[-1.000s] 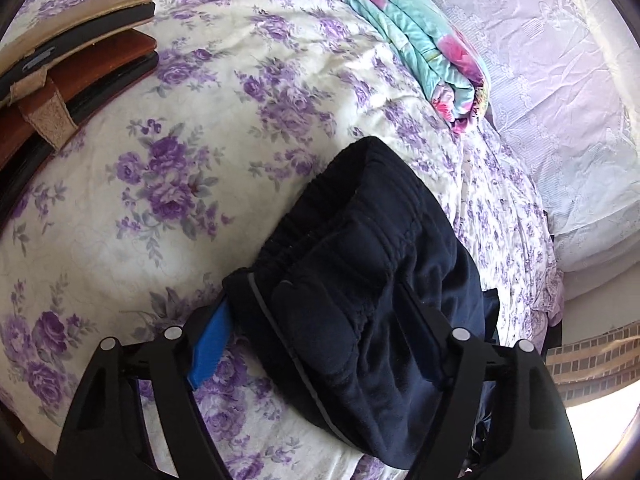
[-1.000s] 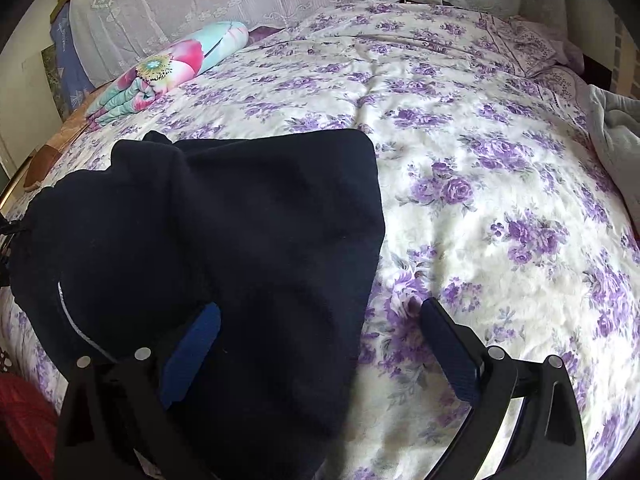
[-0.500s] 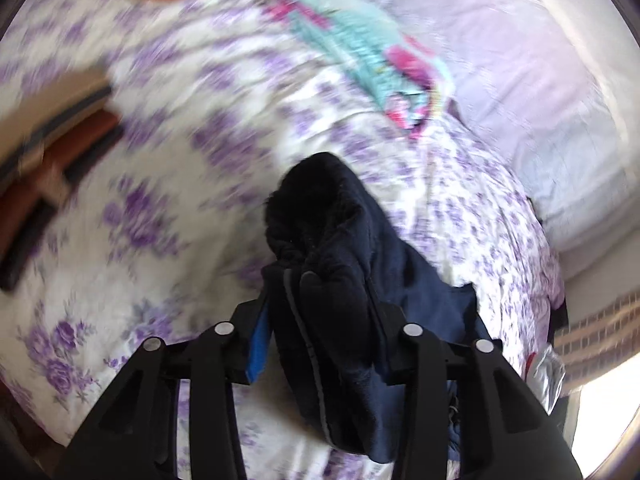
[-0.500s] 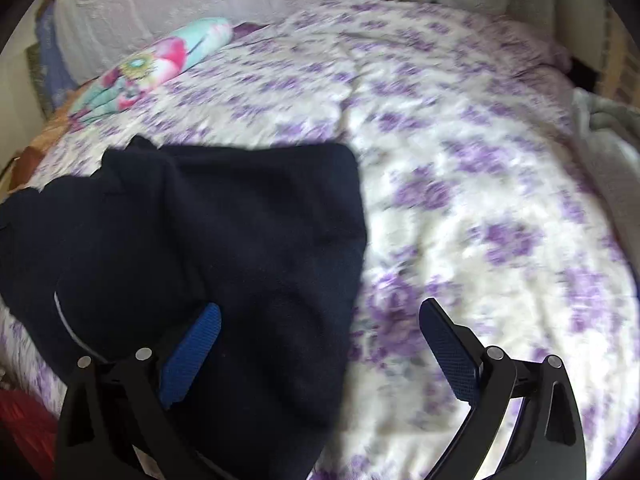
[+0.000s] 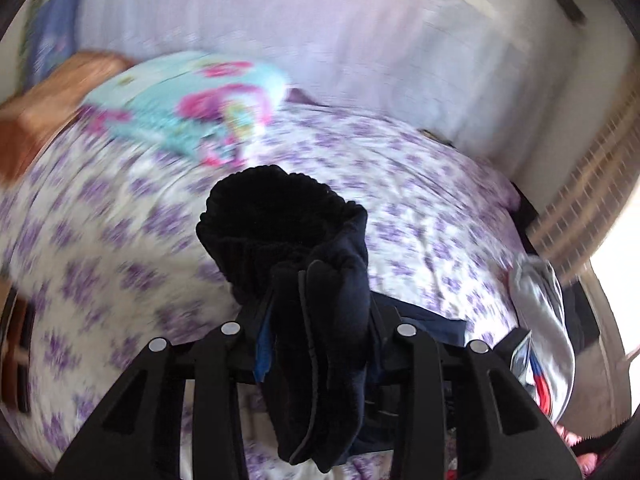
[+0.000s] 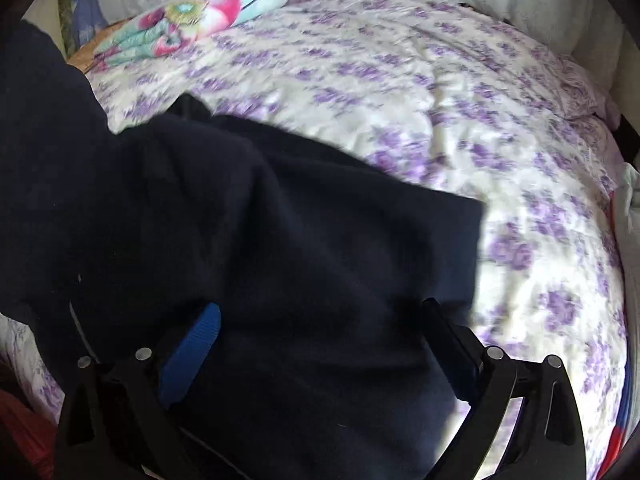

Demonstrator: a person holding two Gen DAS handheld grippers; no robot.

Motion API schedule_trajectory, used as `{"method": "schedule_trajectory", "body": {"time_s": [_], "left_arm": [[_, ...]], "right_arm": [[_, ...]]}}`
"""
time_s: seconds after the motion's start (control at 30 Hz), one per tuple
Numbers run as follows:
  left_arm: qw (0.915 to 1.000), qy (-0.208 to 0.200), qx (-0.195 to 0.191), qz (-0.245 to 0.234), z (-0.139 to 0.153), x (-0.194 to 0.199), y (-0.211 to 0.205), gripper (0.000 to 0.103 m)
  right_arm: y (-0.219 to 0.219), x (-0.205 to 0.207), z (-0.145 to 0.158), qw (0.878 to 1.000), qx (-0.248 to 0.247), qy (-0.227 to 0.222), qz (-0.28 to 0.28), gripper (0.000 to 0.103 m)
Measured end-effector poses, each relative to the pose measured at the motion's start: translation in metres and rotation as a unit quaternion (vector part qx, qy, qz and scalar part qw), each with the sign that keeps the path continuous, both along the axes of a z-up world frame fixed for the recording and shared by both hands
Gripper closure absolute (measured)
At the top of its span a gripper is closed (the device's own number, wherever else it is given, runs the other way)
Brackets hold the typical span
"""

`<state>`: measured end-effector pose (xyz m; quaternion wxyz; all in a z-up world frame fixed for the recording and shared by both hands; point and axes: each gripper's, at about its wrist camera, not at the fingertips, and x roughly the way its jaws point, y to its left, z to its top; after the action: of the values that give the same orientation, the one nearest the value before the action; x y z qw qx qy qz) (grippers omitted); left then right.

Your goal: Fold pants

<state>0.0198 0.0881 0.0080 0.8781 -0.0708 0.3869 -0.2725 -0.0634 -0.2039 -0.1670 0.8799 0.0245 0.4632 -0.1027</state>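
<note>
The dark navy pants (image 6: 304, 240) lie spread on the purple-flowered bedspread (image 6: 460, 120). My left gripper (image 5: 316, 320) is shut on a bunched fold of the pants (image 5: 320, 280), near the ribbed waistband, and holds it lifted above the bed; the view is blurred. My right gripper (image 6: 320, 344) is open, its blue-padded fingers (image 6: 192, 352) straddling the pants cloth low over the bed. The raised part of the pants hangs at the left of the right wrist view.
A folded turquoise and pink blanket (image 5: 188, 100) lies at the head of the bed by white pillows (image 5: 360, 40). A silver bag (image 5: 540, 320) sits at the bed's right edge. Brown furniture (image 5: 24, 128) stands at the left.
My left gripper has closed on the waistband end of the pants and lifted it, swinging toward the head of the bed. My right gripper has stayed open and moved further over the cloth.
</note>
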Motion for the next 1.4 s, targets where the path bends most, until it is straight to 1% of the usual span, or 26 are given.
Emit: {"method": "schedule_trajectory", "body": {"time_s": [0.03,0.1,0.17,0.2,0.23,0.27,0.3,0.37,0.4,0.43,0.5,0.53,0.57,0.63,0.73,0.77,0.83,0.87,0.93,0.97,1.03,1.1,1.17,1.23,1.3,1.4], "left_arm": [[0.9992,-0.014,0.006,-0.036,0.008,-0.003,-0.023,0.069],[0.9953,-0.022,0.005,-0.094,0.016,-0.007,-0.058,0.07],[0.9861,-0.022,0.004,-0.164,0.015,-0.016,-0.104,0.07],[0.9773,-0.013,0.006,-0.211,0.007,-0.024,-0.133,0.07],[0.9718,-0.008,0.01,-0.235,0.001,-0.029,-0.147,0.07],[0.9587,0.008,0.023,-0.283,-0.014,-0.039,-0.174,0.07],[0.9486,0.023,0.038,-0.313,-0.027,-0.048,-0.193,0.07],[0.9289,0.068,0.074,-0.356,-0.059,-0.062,-0.22,0.069],[0.9236,0.085,0.086,-0.364,-0.068,-0.064,-0.225,0.068],[0.9217,0.098,0.088,-0.365,-0.074,-0.063,-0.227,0.067],[0.9253,0.121,0.057,-0.355,-0.073,-0.053,-0.218,0.059],[0.9282,0.132,0.043,-0.345,-0.071,-0.046,-0.212,0.046],[0.9354,0.137,0.034,-0.324,-0.068,-0.039,-0.204,0.032],[0.946,0.139,0.028,-0.291,-0.065,-0.031,-0.19,0.02],[0.9513,0.15,0.019,-0.269,-0.065,-0.023,-0.174,0.017],[0.9546,0.15,0.02,-0.257,-0.064,-0.022,-0.168,0.016],[0.9615,0.148,0.016,-0.231,-0.062,-0.015,-0.156,0.015],[0.9653,0.149,0.012,-0.214,-0.062,-0.01,-0.148,0.015],[0.9715,0.155,0.004,-0.179,-0.062,-0.003,-0.128,0.014],[0.9746,0.162,0.0,-0.154,-0.064,0.003,-0.117,0.014],[0.9781,0.172,0.004,-0.117,-0.069,0.01,-0.101,0.014],[0.9826,0.167,0.035,-0.073,-0.075,0.017,-0.086,0.014],[0.9839,0.161,0.062,-0.045,-0.081,0.021,-0.078,0.014],[0.9834,0.16,0.08,-0.032,-0.083,0.024,-0.074,0.014],[0.983,0.149,0.106,-0.021,-0.083,0.025,-0.075,0.014],[0.9793,0.12,0.163,-0.012,-0.084,0.021,-0.083,0.014]], "right_arm": [[-0.01,-0.009,0.003,1.0,0.005,-0.011,-0.022,0.004],[-0.044,-0.026,0.001,0.995,0.045,-0.009,-0.084,0.004],[-0.079,-0.046,-0.009,0.983,0.105,-0.002,-0.154,0.004],[-0.097,-0.059,-0.014,0.971,0.144,-0.006,-0.19,0.004],[-0.106,-0.069,-0.017,0.962,0.17,-0.016,-0.211,0.004],[-0.116,-0.083,-0.018,0.952,0.195,-0.033,-0.235,0.004],[-0.12,-0.094,-0.016,0.946,0.206,-0.048,-0.247,0.004],[-0.121,-0.105,-0.011,0.944,0.201,-0.057,-0.254,0.004],[-0.121,-0.109,-0.007,0.946,0.199,-0.06,-0.251,0.004],[-0.12,-0.113,-0.004,0.945,0.202,-0.067,-0.246,0.004],[-0.116,-0.116,0.005,0.941,0.223,-0.088,-0.237,0.004],[-0.116,-0.118,0.01,0.938,0.238,-0.103,-0.231,0.004],[-0.116,-0.116,0.017,0.936,0.247,-0.112,-0.225,0.004],[-0.113,-0.109,0.025,0.929,0.278,-0.131,-0.204,0.004],[-0.104,-0.088,0.03,0.913,0.346,-0.138,-0.164,0.004],[-0.1,-0.077,0.029,0.906,0.375,-0.134,-0.146,0.004],[-0.088,-0.061,0.027,0.899,0.403,-0.125,-0.119,0.004],[-0.082,-0.052,0.025,0.902,0.404,-0.112,-0.107,0.004],[-0.074,-0.042,0.022,0.921,0.364,-0.082,-0.116,0.004],[-0.073,-0.039,0.02,0.926,0.347,-0.077,-0.124,0.004],[-0.079,-0.035,0.018,0.928,0.339,-0.08,-0.13,0.004],[-0.082,-0.028,0.018,0.929,0.339,-0.079,-0.126,0.004],[-0.078,-0.021,0.019,0.936,0.328,-0.074,-0.109,0.004],[-0.07,-0.014,0.018,0.945,0.309,-0.064,-0.09,0.007],[-0.058,-0.009,0.016,0.953,0.291,-0.048,-0.069,0.014],[-0.046,-0.005,0.018,0.965,0.253,-0.043,-0.056,0.019]]}}
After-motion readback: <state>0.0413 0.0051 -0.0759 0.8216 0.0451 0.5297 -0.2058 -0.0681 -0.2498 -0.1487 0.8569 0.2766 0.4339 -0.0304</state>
